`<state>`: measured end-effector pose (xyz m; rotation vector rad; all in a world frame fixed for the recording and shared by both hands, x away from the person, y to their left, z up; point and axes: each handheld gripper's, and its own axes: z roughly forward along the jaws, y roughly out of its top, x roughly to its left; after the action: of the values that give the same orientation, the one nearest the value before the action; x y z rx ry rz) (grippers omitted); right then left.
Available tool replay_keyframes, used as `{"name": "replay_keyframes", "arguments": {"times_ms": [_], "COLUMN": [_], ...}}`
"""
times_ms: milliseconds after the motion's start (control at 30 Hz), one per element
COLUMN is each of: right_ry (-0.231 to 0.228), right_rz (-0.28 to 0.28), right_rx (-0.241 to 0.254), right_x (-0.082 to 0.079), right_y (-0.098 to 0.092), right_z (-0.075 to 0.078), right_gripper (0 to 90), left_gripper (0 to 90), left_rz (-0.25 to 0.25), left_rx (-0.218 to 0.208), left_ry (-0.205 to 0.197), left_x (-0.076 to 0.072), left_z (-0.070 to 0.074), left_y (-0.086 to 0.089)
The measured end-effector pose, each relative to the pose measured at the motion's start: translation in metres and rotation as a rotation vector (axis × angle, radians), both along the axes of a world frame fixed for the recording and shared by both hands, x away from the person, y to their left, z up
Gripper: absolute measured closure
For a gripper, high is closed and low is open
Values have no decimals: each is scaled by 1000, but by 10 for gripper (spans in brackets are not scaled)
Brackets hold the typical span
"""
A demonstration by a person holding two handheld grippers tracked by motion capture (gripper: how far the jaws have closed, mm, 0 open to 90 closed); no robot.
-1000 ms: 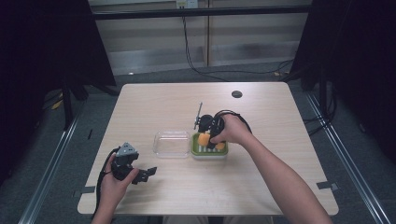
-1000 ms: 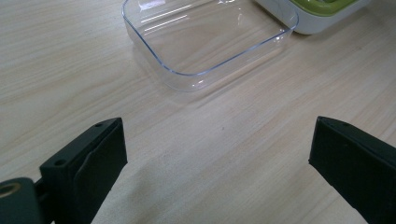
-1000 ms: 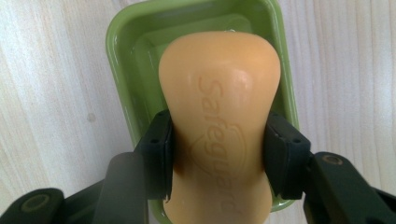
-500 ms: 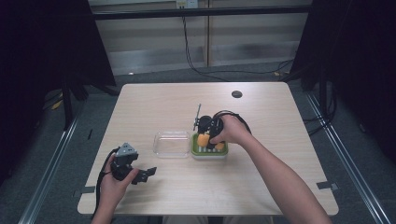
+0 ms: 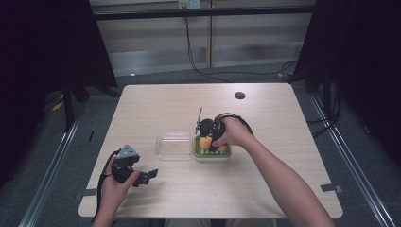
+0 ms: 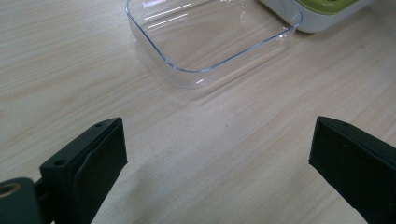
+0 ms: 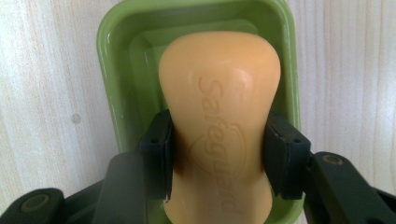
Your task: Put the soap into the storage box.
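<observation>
At the counter's [image 5: 283, 189] near left edge, the left claw [image 5: 150, 175] rests low, jaws spread wide on nothing. Rightward, a clear plastic lid [image 5: 174, 145] lies beside a green soap dish [image 5: 211, 154]. Over the dish, the right claw [image 7: 217, 156] pinches an orange soap bar [image 7: 222, 121] embossed "Safeguard".

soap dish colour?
Green inside, white outer base; the soap dish shows best in the right gripper view, under the orange soap.

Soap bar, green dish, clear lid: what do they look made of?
Soap bar: waxy matte orange solid with embossed lettering, evidently soap. Green dish: smooth, slightly glossy, probably moulded plastic. Clear lid: transparent with bright glints, likely hard plastic.
</observation>
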<state>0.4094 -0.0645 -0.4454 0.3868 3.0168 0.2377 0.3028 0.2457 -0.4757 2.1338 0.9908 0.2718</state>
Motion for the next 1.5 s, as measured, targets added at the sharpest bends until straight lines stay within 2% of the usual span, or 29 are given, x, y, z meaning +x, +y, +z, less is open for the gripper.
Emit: {"name": "replay_keyframes", "arguments": {"times_ms": [233, 300, 433, 900, 1033, 1167, 1233, 1333, 1467, 1500], "right_ry": [-2, -1, -6, -1, -8, -2, -8, -7, -8, -7], "right_rz": [18, 11, 27, 17, 41, 13, 27, 16, 15, 11], "right_rx": [-14, -13, -10, -33, -35, -31, -29, -29, -21, -21], "right_x": [0, 0, 1, 1, 3, 3, 4, 3, 3, 3], "right_y": [2, 3, 4, 2, 3, 3, 3, 3, 2, 2], "right_z": [-3, -4, -5, -8, -10, -10, -9, -8, -7, -6], "right_gripper": [502, 501, 501, 500, 499, 496, 495, 494, 488, 486], "left_gripper": [39, 39, 39, 40, 39, 39, 40, 39, 40, 40], "left_rz": [-2, -2, -3, -4, 1, 7, 6, -3, 7, 5], "left_rx": [6, 21, 18, 9, 9, 7, 8, 15, 2, 15], "left_ry": [4, -2, 0, 2, -2, -3, -5, -3, -4, -12], "left_x": [-1, -1, -1, -1, -1, -1, -1, -1, -2, -2], "left_z": [1, 1, 1, 1, 1, 1, 1, 2, 1, 1], "left_y": [1, 2, 2, 2, 3, 3, 4, 4, 3, 4]}}
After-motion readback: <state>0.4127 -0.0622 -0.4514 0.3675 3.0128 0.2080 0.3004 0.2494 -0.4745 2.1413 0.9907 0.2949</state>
